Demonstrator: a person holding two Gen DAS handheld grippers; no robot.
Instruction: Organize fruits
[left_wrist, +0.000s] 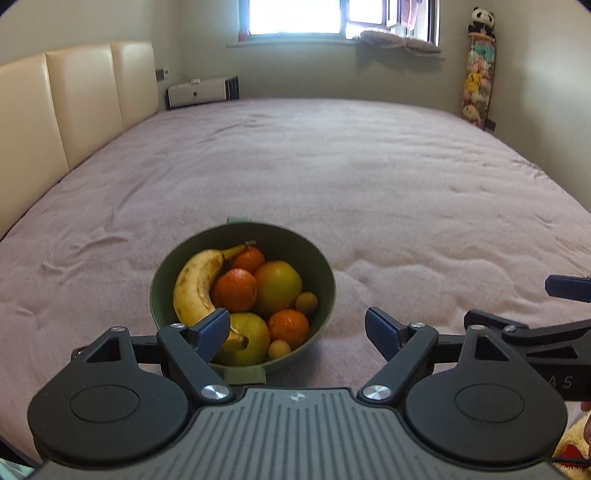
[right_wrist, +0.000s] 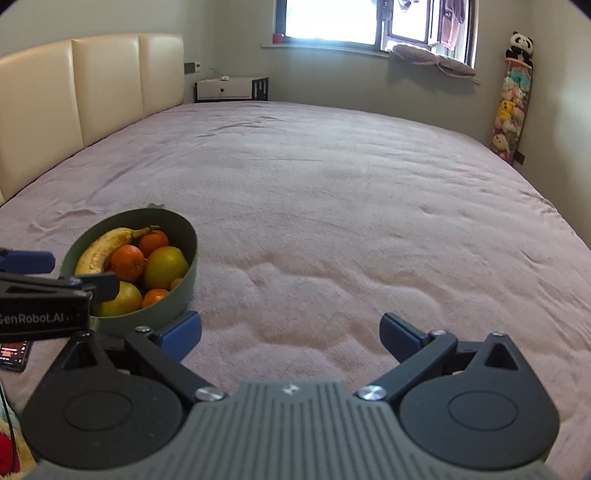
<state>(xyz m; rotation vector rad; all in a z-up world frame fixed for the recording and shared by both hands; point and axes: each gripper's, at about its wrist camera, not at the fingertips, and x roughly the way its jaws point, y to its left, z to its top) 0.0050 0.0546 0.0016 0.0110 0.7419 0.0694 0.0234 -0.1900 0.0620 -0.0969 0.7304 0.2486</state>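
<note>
A green bowl (left_wrist: 320, 266) sits on the pink bed near its front edge. It holds a banana (left_wrist: 194, 284), several oranges (left_wrist: 236, 290), two larger yellow-green fruits (left_wrist: 277, 286) and small round yellow fruits (left_wrist: 306, 302). My left gripper (left_wrist: 297, 332) is open and empty, hovering just in front of the bowl, its left finger over the near rim. My right gripper (right_wrist: 290, 334) is open and empty over bare bedspread to the right of the bowl (right_wrist: 184, 275). The banana (right_wrist: 105, 247) also shows in the right wrist view.
The pink bedspread (left_wrist: 332, 166) stretches far ahead and right. A cream padded headboard (left_wrist: 74, 99) runs along the left. A phone (right_wrist: 14, 354) lies at the bed's near left edge. A nightstand (right_wrist: 231, 88) and a plush-toy hanger (right_wrist: 511, 107) stand by the far walls.
</note>
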